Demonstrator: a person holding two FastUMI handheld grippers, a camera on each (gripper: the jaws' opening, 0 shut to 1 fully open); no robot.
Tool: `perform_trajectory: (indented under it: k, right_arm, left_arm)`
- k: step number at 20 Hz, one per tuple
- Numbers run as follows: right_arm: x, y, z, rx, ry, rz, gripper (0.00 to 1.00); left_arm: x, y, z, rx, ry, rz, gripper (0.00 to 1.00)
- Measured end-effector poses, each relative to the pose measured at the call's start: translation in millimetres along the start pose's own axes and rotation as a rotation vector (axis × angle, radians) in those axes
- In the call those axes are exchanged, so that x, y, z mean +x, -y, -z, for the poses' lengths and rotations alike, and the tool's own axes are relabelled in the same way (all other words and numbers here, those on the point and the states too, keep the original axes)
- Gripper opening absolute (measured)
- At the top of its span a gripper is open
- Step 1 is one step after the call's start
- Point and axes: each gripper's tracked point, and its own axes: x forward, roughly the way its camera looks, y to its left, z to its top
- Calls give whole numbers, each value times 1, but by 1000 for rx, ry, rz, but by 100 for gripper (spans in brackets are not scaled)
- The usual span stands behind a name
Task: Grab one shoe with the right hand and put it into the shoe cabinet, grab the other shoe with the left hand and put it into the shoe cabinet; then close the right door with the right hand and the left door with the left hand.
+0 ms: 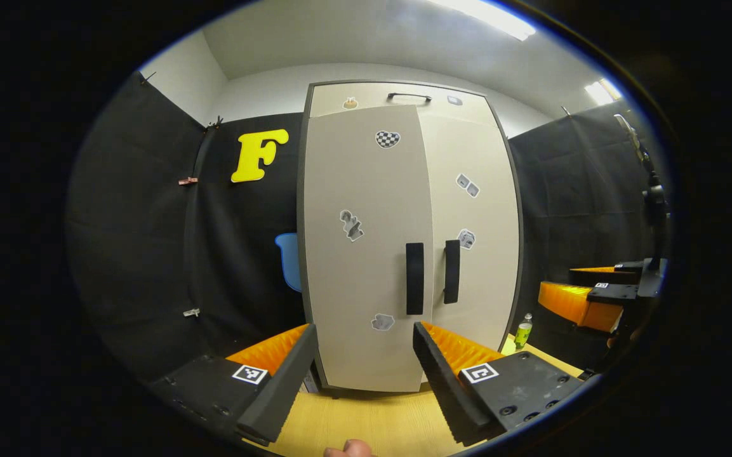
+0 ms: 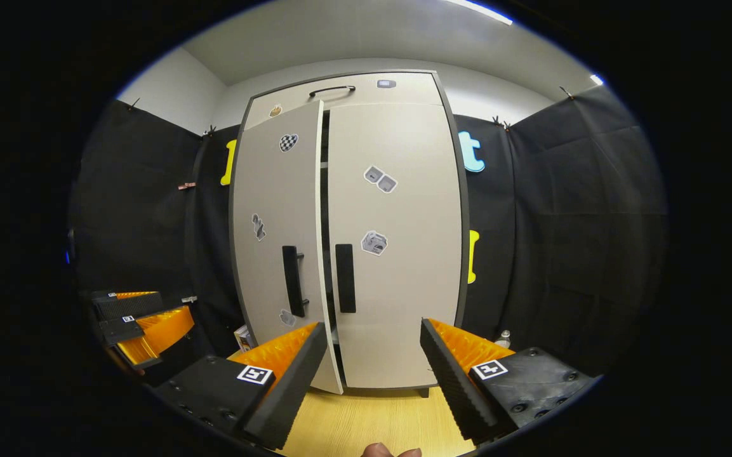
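A tall beige shoe cabinet (image 1: 404,241) (image 2: 353,241) stands ahead on the wooden floor. Its right door (image 2: 397,241) lies flush shut. Its left door (image 2: 277,241) (image 1: 366,247) stands slightly ajar, with a dark gap beside it. Each door carries a black vertical handle (image 1: 414,278) (image 2: 345,277). My left gripper (image 1: 362,381) is open and holds nothing, a short way in front of the left door. My right gripper (image 2: 372,387) is open and holds nothing, facing the right door's lower part. The right gripper (image 1: 594,298) also shows at the right edge of the left gripper view, and the left gripper (image 2: 137,324) at the left of the right gripper view.
A green bottle (image 1: 523,330) stands on the floor by the cabinet's right side. A small box (image 2: 243,337) sits by its left foot. Black cloth walls close in on both sides. A fingertip (image 1: 348,449) shows at the bottom edge.
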Motion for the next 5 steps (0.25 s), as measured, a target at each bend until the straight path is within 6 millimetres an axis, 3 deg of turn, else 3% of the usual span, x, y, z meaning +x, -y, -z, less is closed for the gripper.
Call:
perform_trajectory:
  k: [5]
  right_arm:
    - [4,5,2,-1,-1,6,98]
  left_arm:
    - [8,2,2,-1,6,-2,95]
